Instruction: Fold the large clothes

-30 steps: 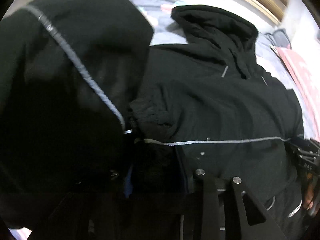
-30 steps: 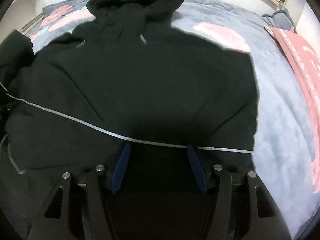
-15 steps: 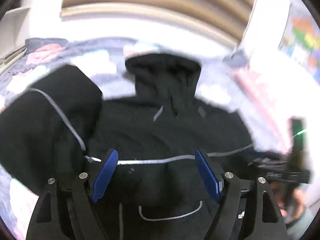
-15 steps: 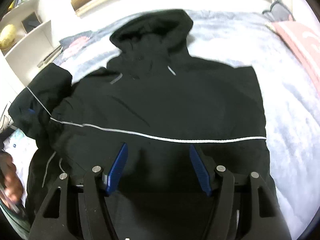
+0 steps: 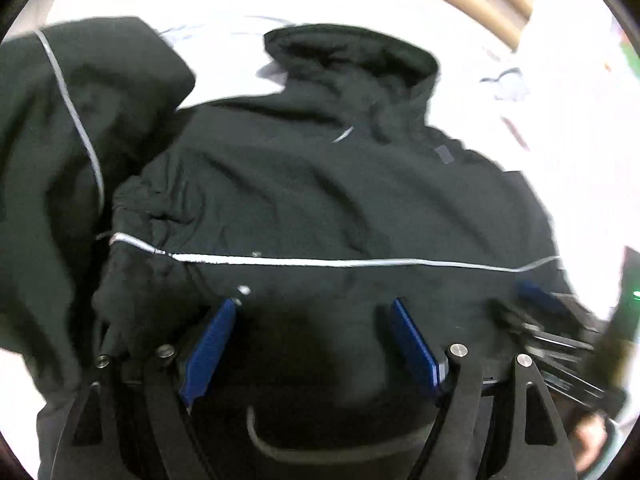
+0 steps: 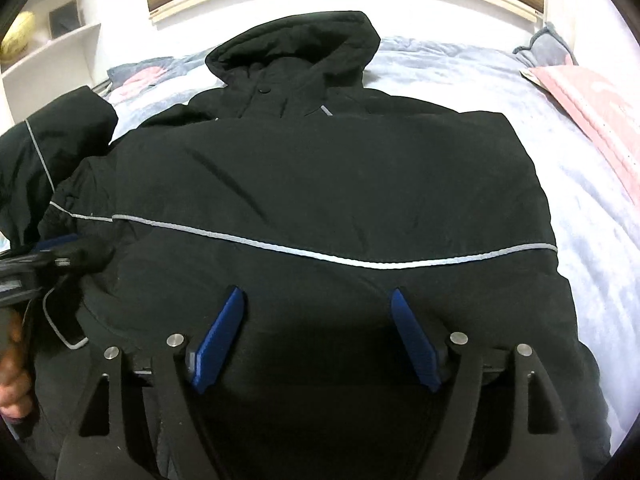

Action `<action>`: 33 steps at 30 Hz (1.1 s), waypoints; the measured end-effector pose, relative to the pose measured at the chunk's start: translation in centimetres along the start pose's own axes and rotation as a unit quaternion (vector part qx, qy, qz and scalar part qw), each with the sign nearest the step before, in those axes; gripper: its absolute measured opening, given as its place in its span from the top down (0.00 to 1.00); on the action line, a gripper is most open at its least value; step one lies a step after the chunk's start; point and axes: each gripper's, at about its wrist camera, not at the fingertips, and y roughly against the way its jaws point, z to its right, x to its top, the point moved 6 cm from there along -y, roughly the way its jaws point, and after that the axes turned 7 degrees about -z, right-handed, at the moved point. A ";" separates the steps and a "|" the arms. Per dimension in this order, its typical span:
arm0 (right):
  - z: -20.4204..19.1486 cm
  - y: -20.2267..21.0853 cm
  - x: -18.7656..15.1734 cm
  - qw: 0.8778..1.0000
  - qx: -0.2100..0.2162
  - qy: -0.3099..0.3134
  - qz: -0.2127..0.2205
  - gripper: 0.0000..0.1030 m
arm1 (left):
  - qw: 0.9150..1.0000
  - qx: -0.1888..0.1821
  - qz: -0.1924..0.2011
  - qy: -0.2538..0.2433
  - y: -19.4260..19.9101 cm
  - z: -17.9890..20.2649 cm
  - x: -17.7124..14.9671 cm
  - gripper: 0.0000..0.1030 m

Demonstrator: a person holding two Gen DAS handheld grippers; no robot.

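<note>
Large black padded hooded jacket [image 6: 320, 184] spread flat on a pale blue bedspread with pink patches [image 6: 600, 216], long axis running away from the cameras, hood toward the headboard, hem nearest. Thin reflective silver stripe [image 6: 360, 260] crossing it sideways. Left gripper [image 5: 312, 340] wide apart after opening, gripping nothing. Right gripper [image 6: 316, 336] just widened, likewise empty above the fabric.
</note>
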 end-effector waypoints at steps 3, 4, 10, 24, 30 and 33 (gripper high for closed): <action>-0.2 0.0 0.0 1.000 -0.006 0.003 0.001 0.24 | 0.998 -0.030 0.040 -0.031 5.9 0.0 -0.8 0.22; -0.2 -0.1 0.1 1.000 -0.007 0.004 0.001 0.23 | 0.997 -0.033 0.051 -0.038 7.8 -0.3 -1.0 0.22; -0.2 0.0 0.0 1.000 -0.008 0.003 0.003 0.23 | 0.990 -0.019 0.134 0.037 18.4 -10.2 -0.6 0.21; -0.2 -0.1 0.0 1.000 -0.011 0.002 0.011 0.18 | 0.942 -0.040 0.125 0.309 10.9 -34.1 -0.5 0.21; -0.2 0.0 0.0 1.000 -0.011 0.001 0.012 0.18 | 0.941 -0.017 0.081 0.329 6.5 -35.0 1.8 0.31; -0.2 0.0 0.0 1.000 -0.010 0.001 0.012 0.17 | 0.947 0.038 0.084 0.307 7.4 -34.5 2.6 0.76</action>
